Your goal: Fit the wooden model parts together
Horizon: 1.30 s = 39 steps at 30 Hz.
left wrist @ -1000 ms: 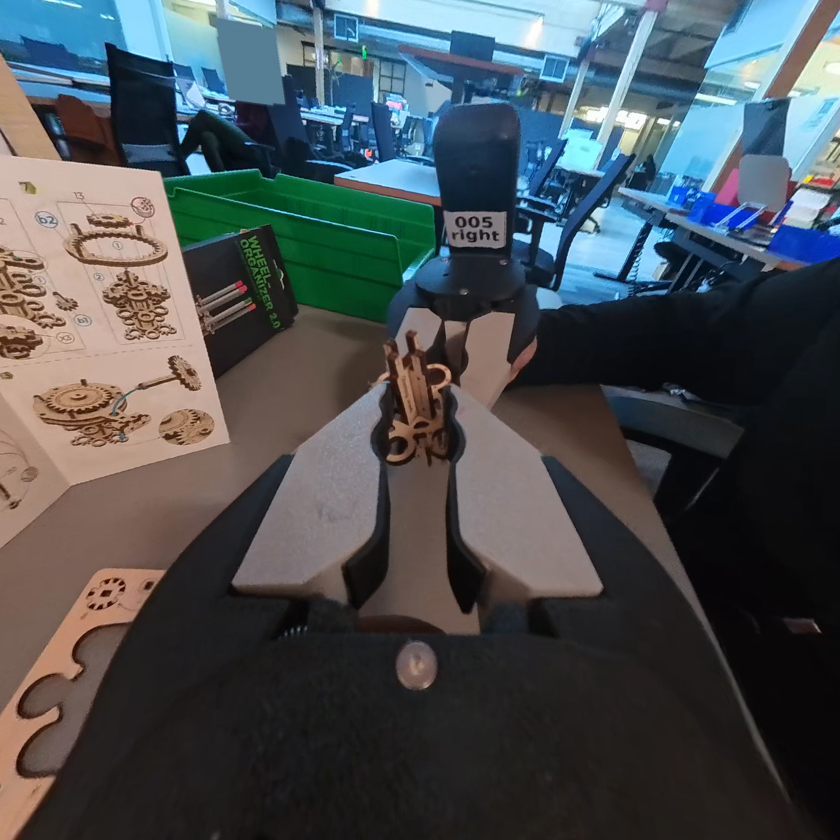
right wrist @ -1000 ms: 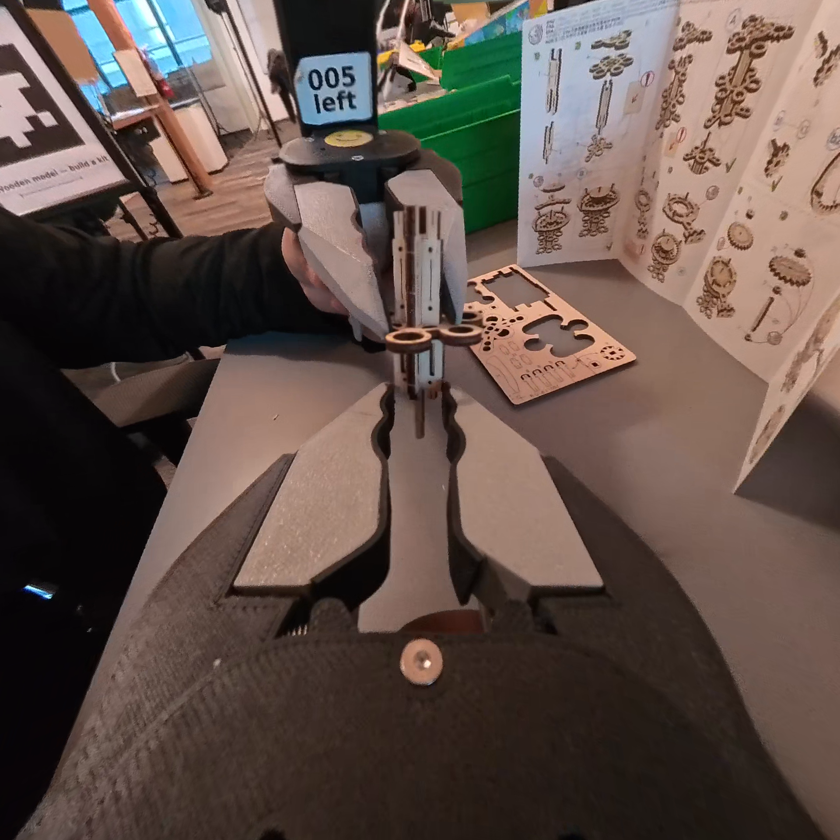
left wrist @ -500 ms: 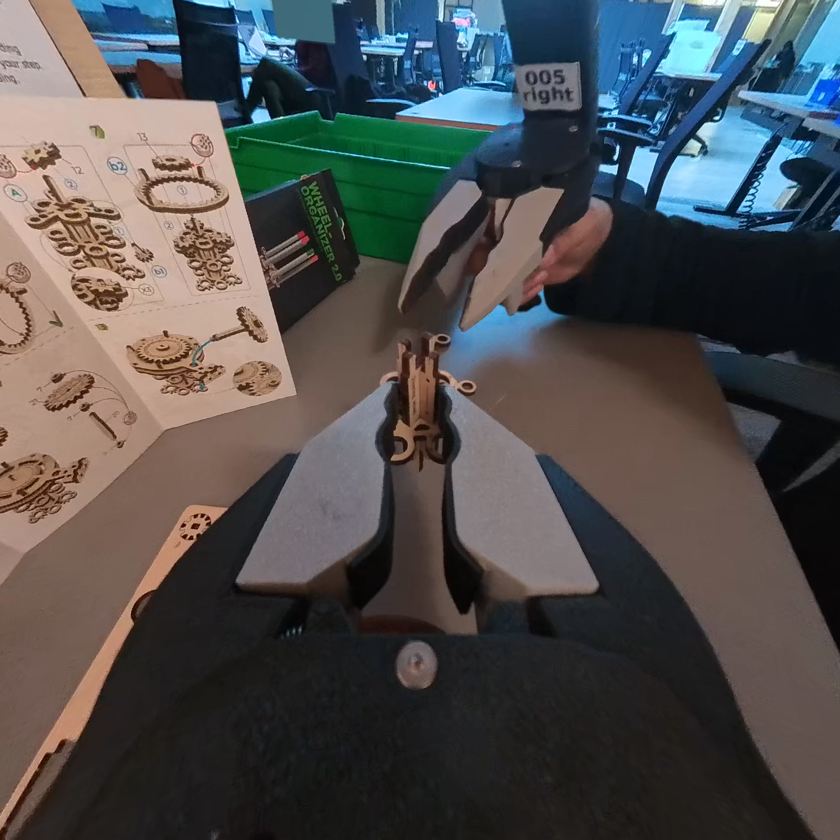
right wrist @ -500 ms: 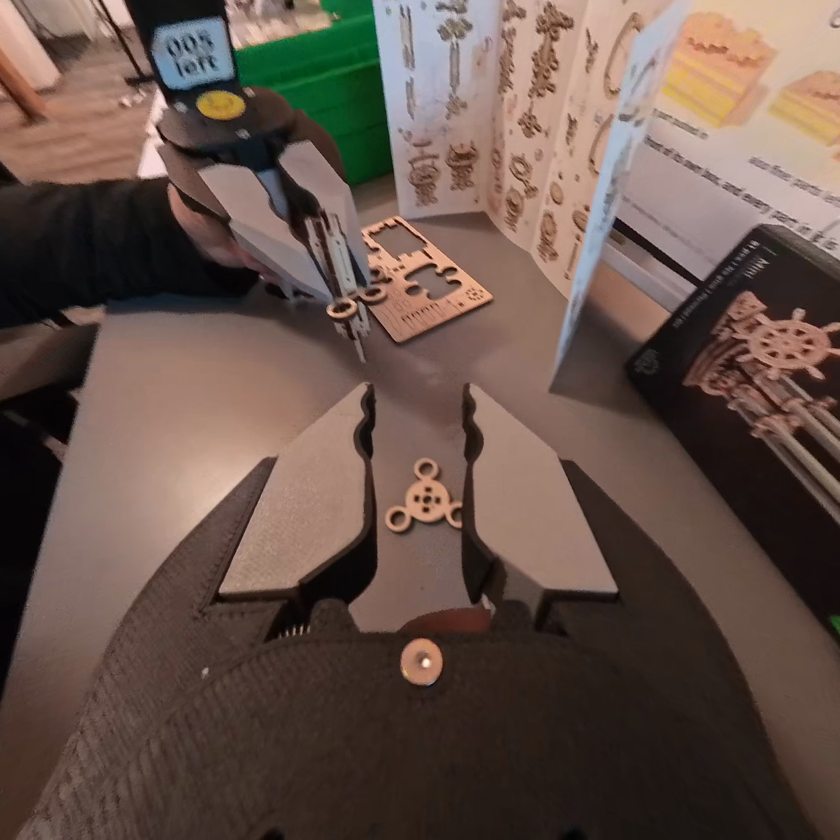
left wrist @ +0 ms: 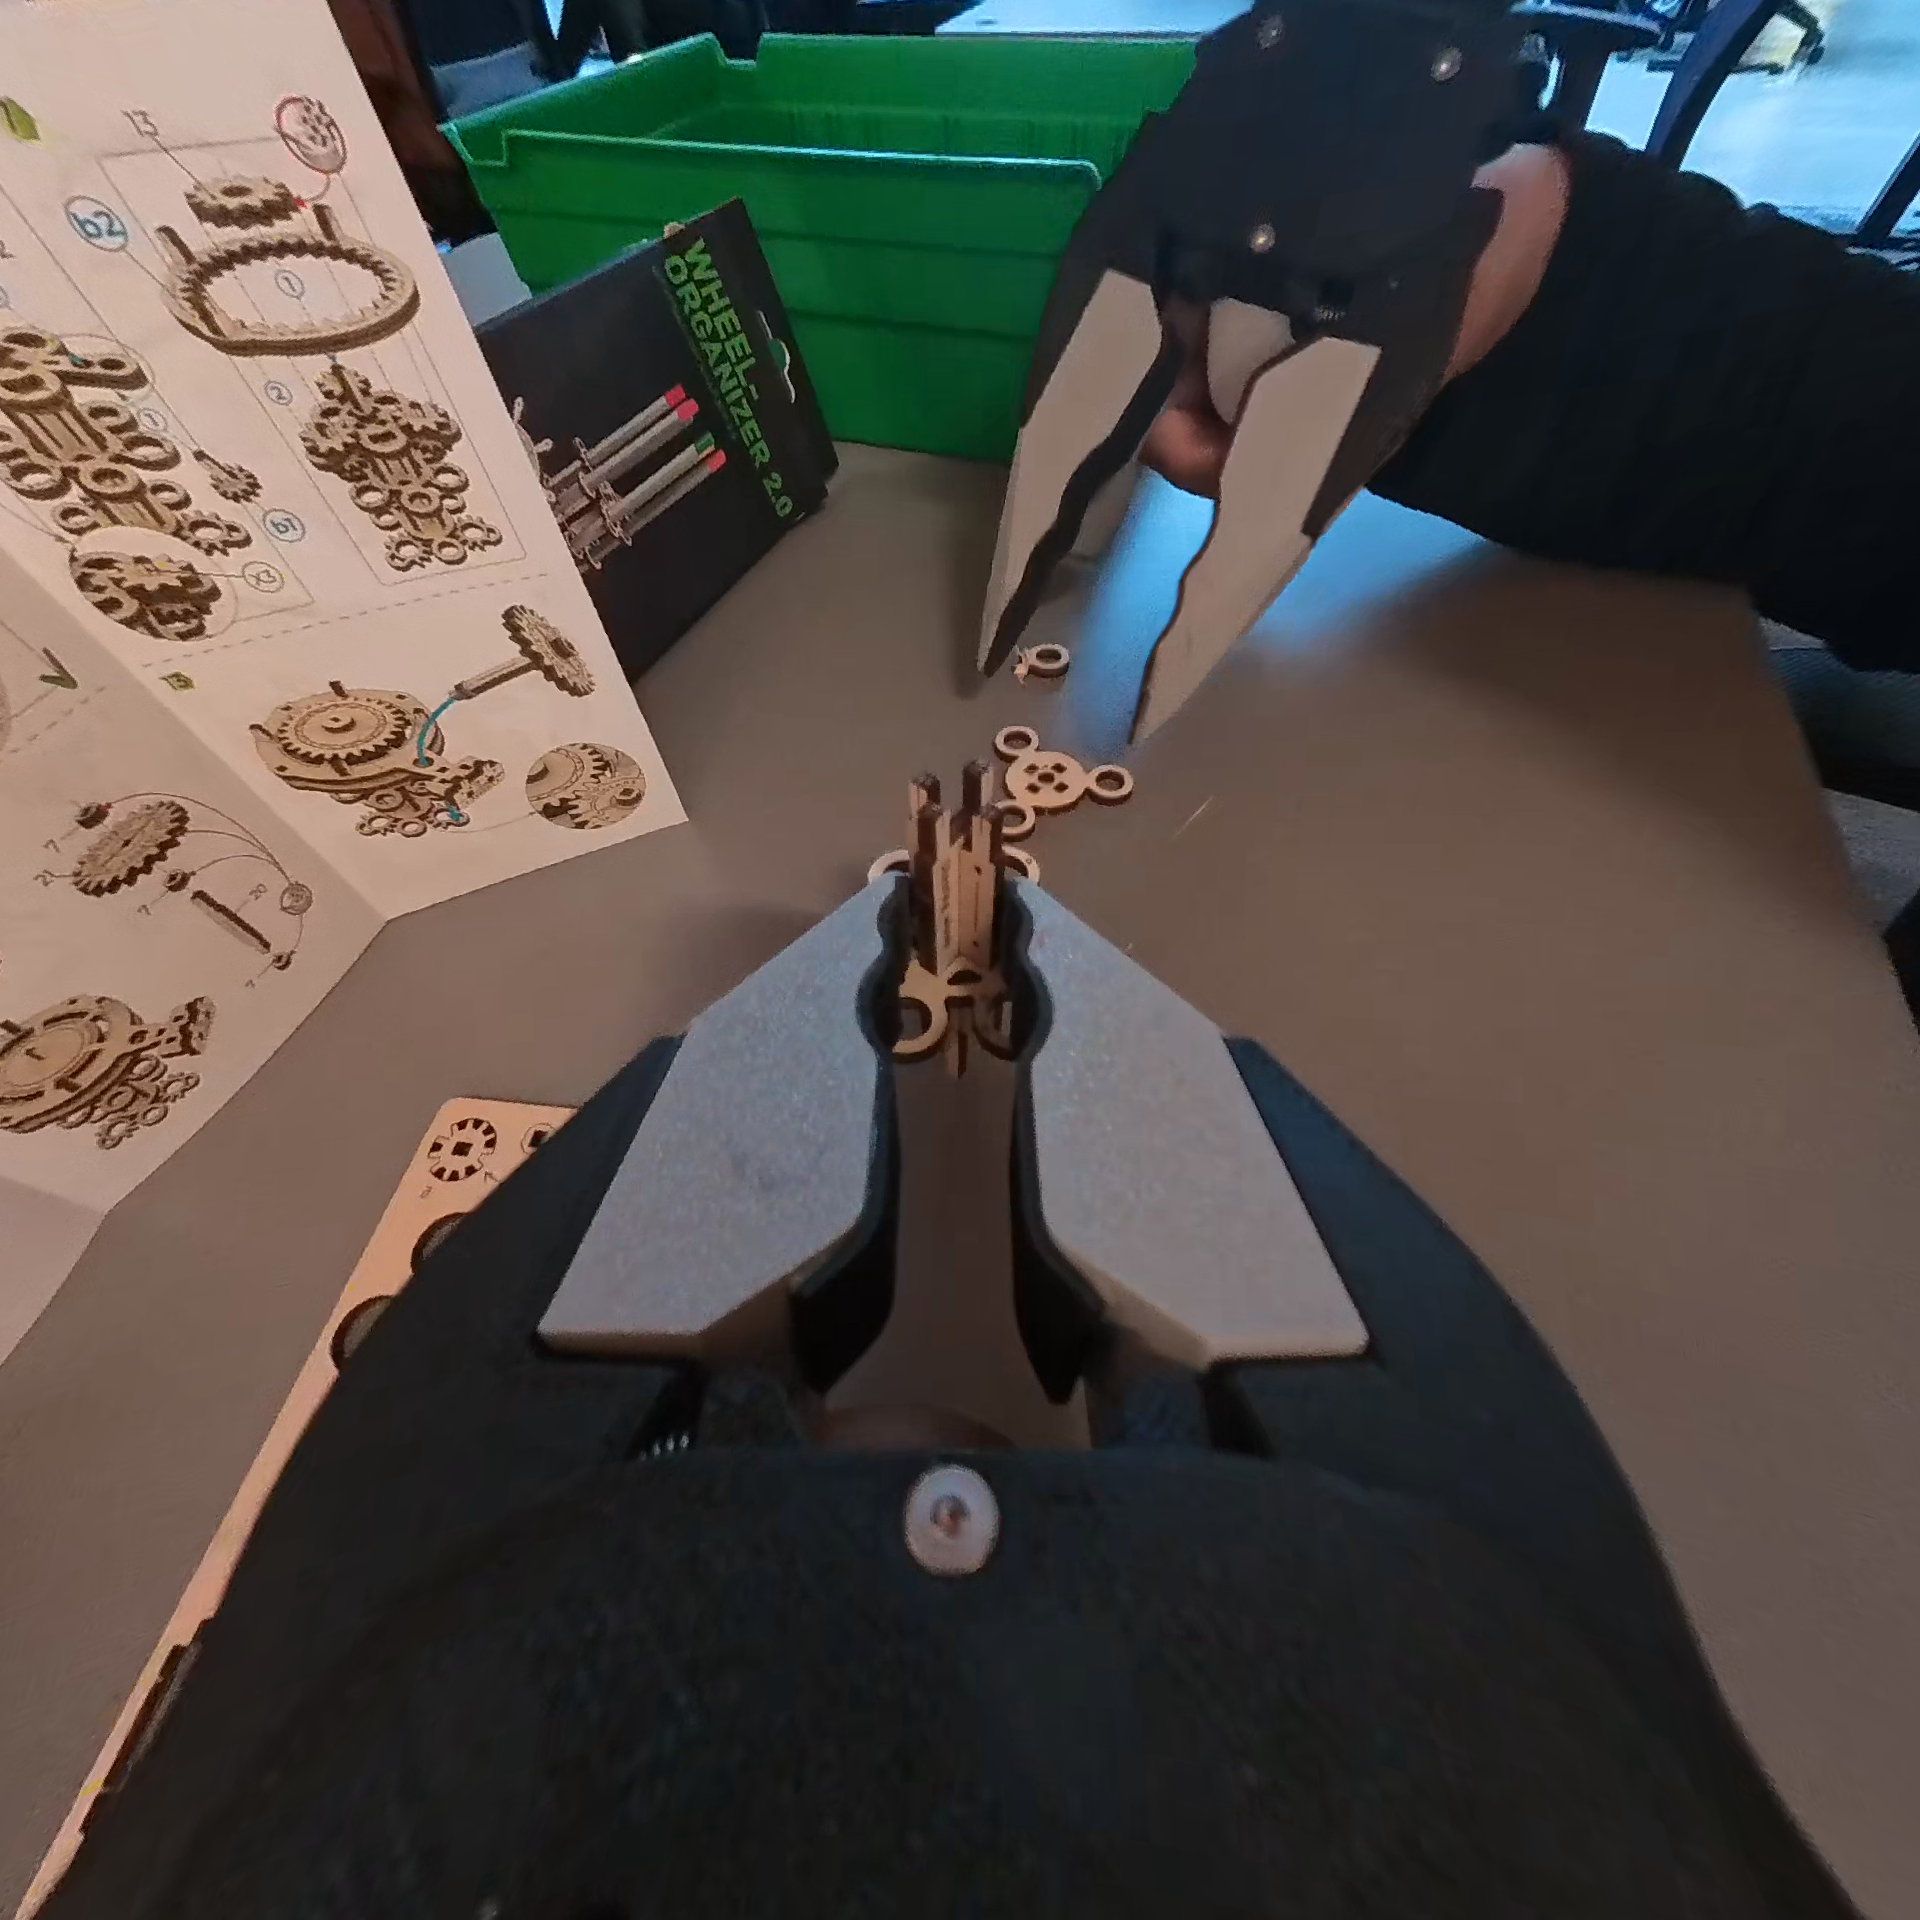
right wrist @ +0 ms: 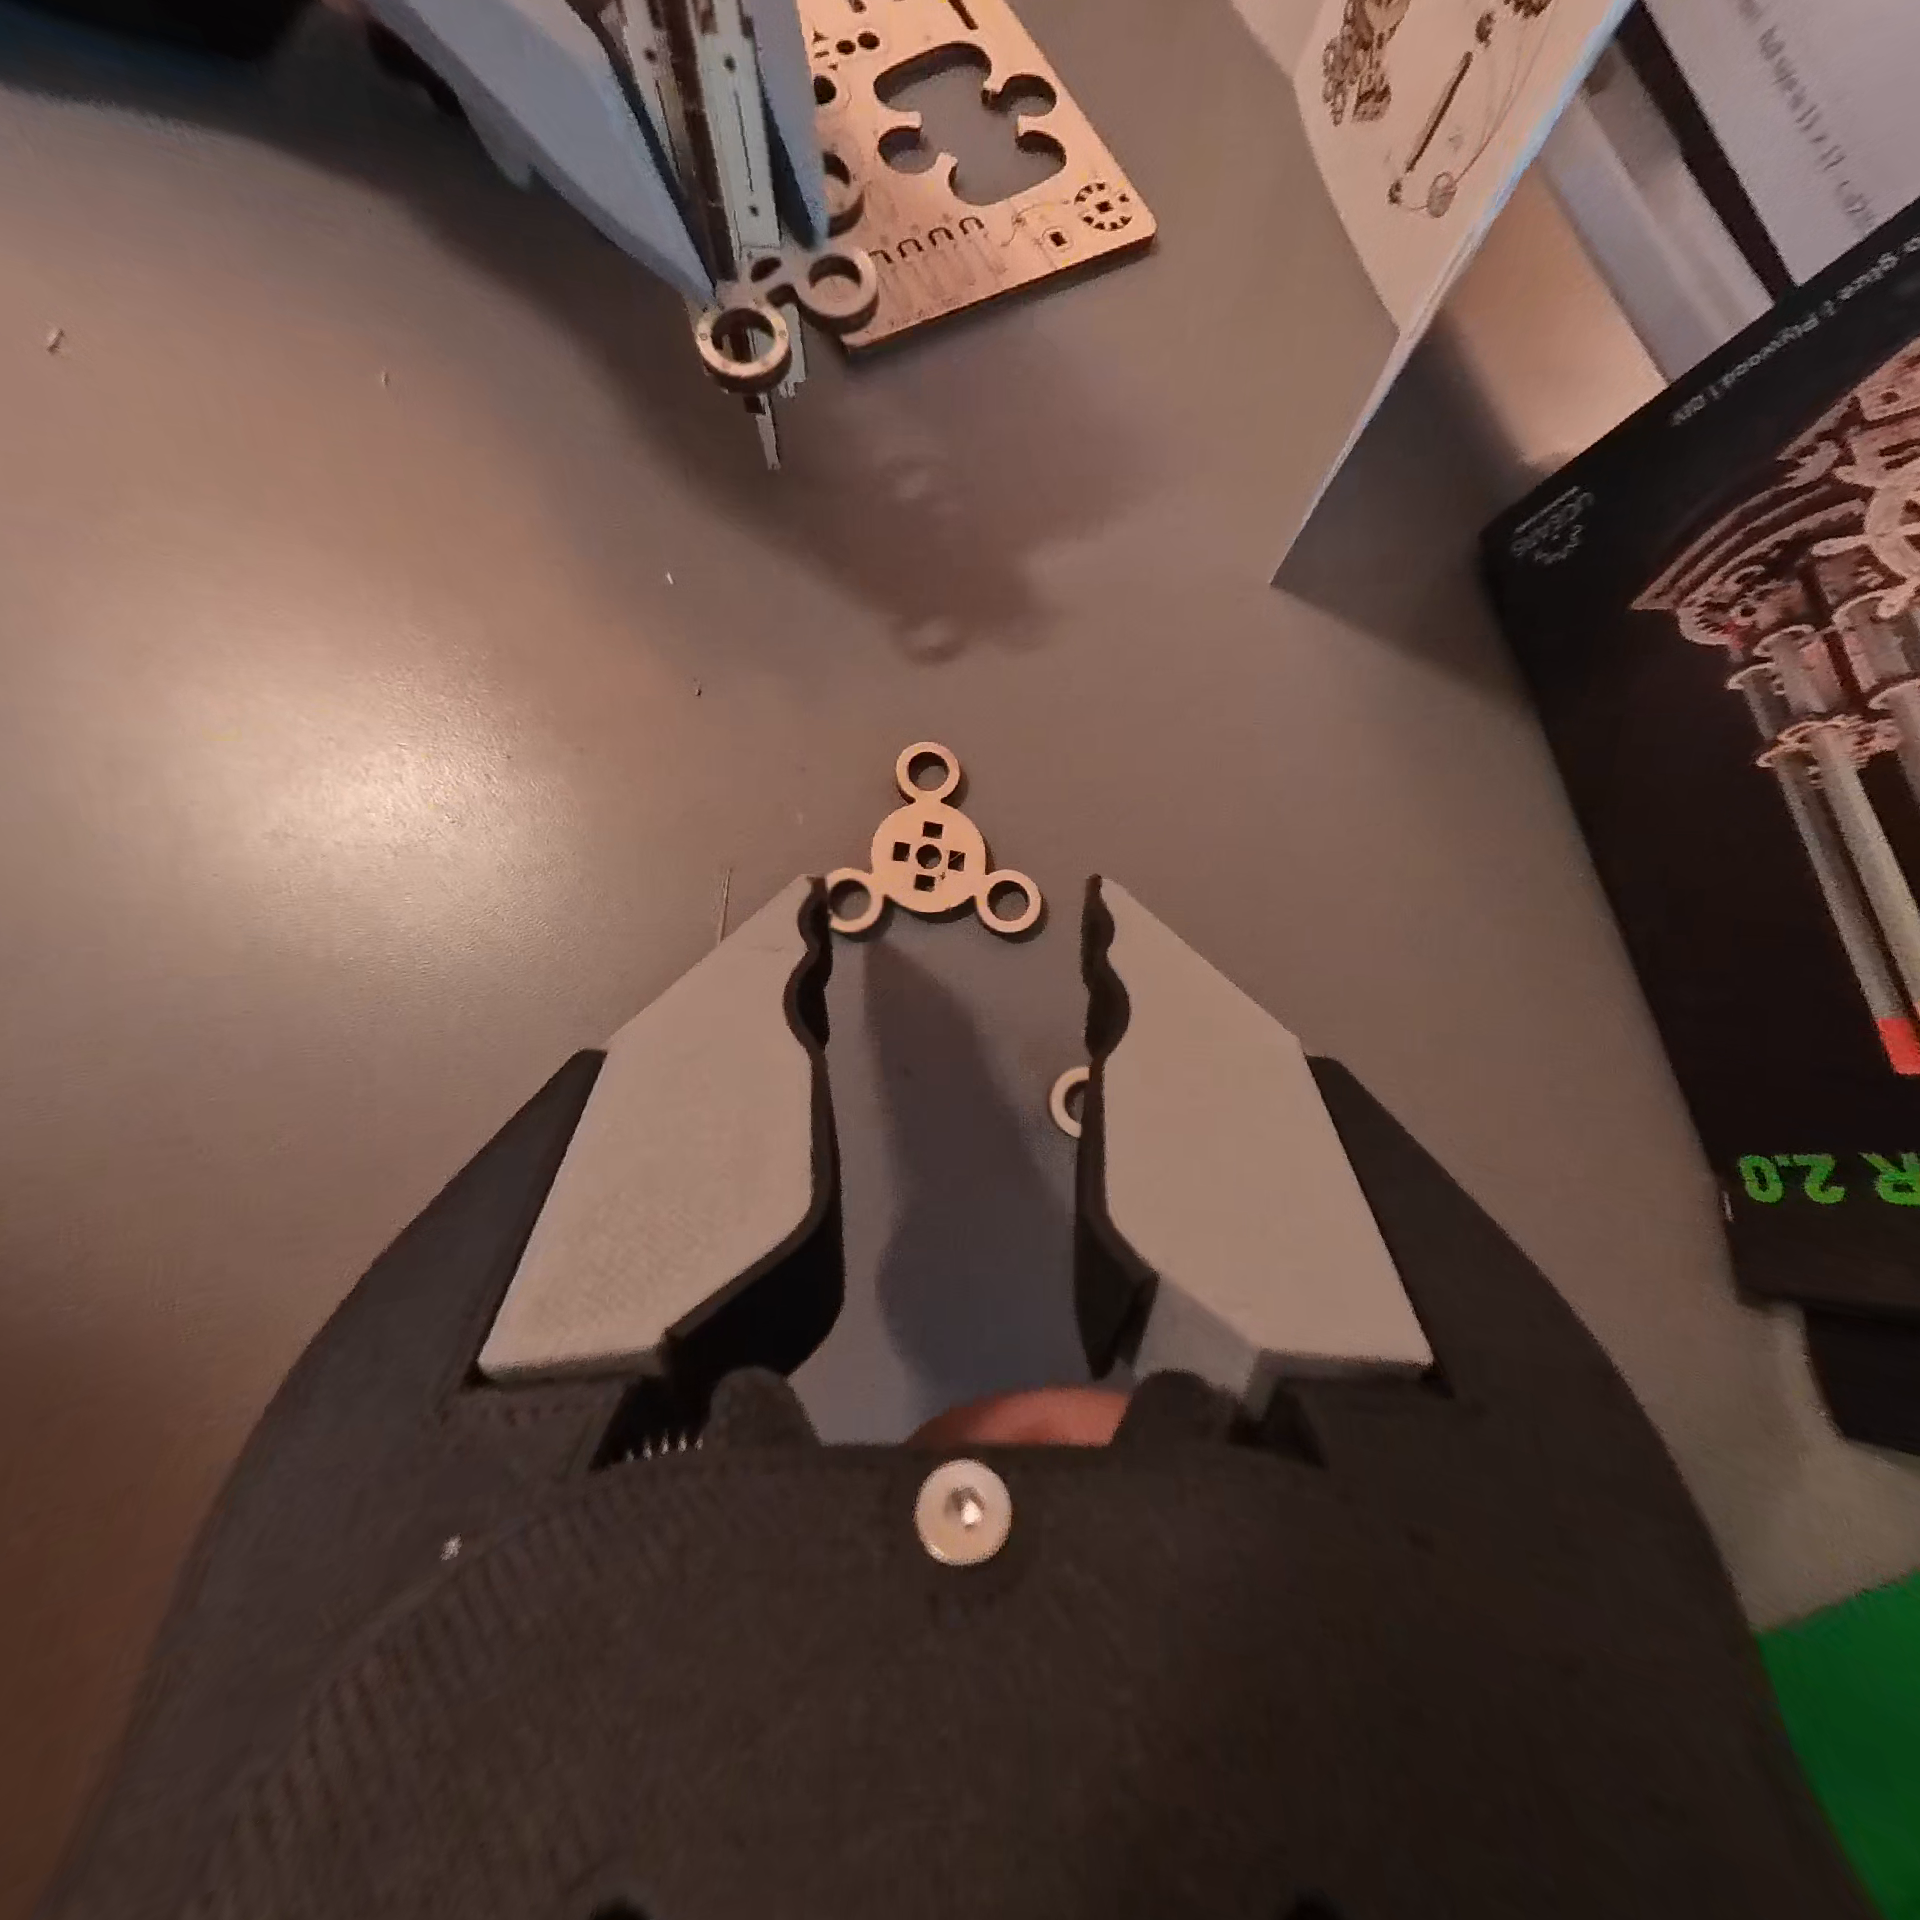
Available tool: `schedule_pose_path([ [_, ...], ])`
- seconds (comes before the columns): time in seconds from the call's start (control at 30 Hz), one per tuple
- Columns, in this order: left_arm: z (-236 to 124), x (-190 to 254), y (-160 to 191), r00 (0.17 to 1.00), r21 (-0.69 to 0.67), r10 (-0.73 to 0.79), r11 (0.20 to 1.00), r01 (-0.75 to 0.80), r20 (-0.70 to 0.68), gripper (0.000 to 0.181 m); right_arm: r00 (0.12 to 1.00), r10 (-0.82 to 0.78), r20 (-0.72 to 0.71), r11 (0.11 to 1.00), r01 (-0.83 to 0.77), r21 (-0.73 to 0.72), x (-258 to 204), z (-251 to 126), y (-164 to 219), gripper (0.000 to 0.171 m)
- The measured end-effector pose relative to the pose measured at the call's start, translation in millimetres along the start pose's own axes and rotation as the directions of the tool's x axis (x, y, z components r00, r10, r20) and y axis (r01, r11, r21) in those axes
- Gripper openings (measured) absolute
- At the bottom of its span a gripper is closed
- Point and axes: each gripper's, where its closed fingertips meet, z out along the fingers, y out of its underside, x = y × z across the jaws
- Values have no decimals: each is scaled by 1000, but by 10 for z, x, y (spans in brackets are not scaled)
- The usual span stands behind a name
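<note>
Since the earlier frame the right tongs (right wrist: 956,904) have dropped to the flat three-lobed wooden disc with ring ends (right wrist: 932,857), now lying just ahead of their tips instead of between the fingers, and the left tongs (left wrist: 951,914) have come closer to it. Grey counter (right wrist: 364,675): carries all parts. Folded white instruction sheet with printed gear drawings (left wrist: 260,520): stands at the left in the left wrist view. Green plastic bin (left wrist: 831,208): at the far edge. Black product box with green lettering (left wrist: 686,416): leans beside the sheet. Pale laser-cut plywood sheet with empty cut-outs (right wrist: 987,177): flat on the counter. Right tongs: spread wide, holding nothing, tips low over the counter. Left tongs: closed narrowly on the slotted wooden column assembly with ringed collars (left wrist: 951,883), held above the counter. Small wooden ring (left wrist: 1042,661): lies between the right fingers.
</note>
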Motion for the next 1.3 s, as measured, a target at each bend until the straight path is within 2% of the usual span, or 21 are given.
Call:
schedule_pose_path([
  [0.2, 18, 22, 19, 1000, -16, 16, 1000, -16, 0, 13, 999, -26, -19, 998, 25, -63, -30, 123, 75, 55],
  [0.3, 18, 23, 18, 1000, -16, 11, 1000, -11, -1, 13, 1000, -23, -16, 998, 22, -60, -43, 148, 68, 51],
  [0.37, 17, 25, 18, 1000, -15, 7, 1000, -7, -5, 13, 1000, -23, 3, 998, 23, -53, -75, 158, 61, 41],
  [0.53, 23, 50, 14, 1000, -15, 15, 1000, -15, -13, 13, 1000, -22, 12, 999, 22, -40, -80, 177, 43, 41],
  [0.57, 26, 54, 13, 1000, -15, 17, 1000, -17, -14, 13, 1000, -24, 11, 999, 24, -30, -75, 176, 27, 26],
  [0.6, 28, 58, 12, 1000, -15, 19, 1000, -19, -14, 13, 1000, -24, 9, 1000, 24, -5, -70, 164, -14, 0],
  [0.7, 34, 72, 10, 1000, -15, 25, 1000, -26, -16, 13, 999, 10, 35, 995, -14, 102, -79, 71, -190, 0],
  [0.73, 36, 76, 10, 999, -16, 27, 1000, -27, -17, 13, 999, 23, 49, 993, -28, 115, -90, 48, -212, 8],
  [0.8, 38, 80, 9, 999, -16, 28, 999, -28, -18, 13, 1000, 25, -6, 996, -24, 90, 1, 31, -173, 20],
  [0.87, 38, 80, 9, 999, -16, 26, 1000, -27, -18, 13, 997, 27, -65, 995, -21, 93, 111, 3, -164, 20],
  [0.93, 42, 84, 8, 1000, -16, 25, 1000, -26, -19, 13, 996, 68, -66, 993, -61, 96, 170, 0, -152, 20],
  [1.1, 50, 89, 6, 999, -17, 32, 999, -33, -13, 13, 991, 80, -106, 997, -81, -6, 251, 129, -7, 30],
  [1.2, 55, 86, 6, 999, -18, 33, 999, -33, -7, 13, 979, 63, -195, 996, -74, -50, 317, 190, 4, 28],
  [1.3, 57, 92, 5, 999, -19, 37, 999, -38, -7, 13, 977, 48, -207, 996, -63, -68, 290, 262, -28, 22],
])
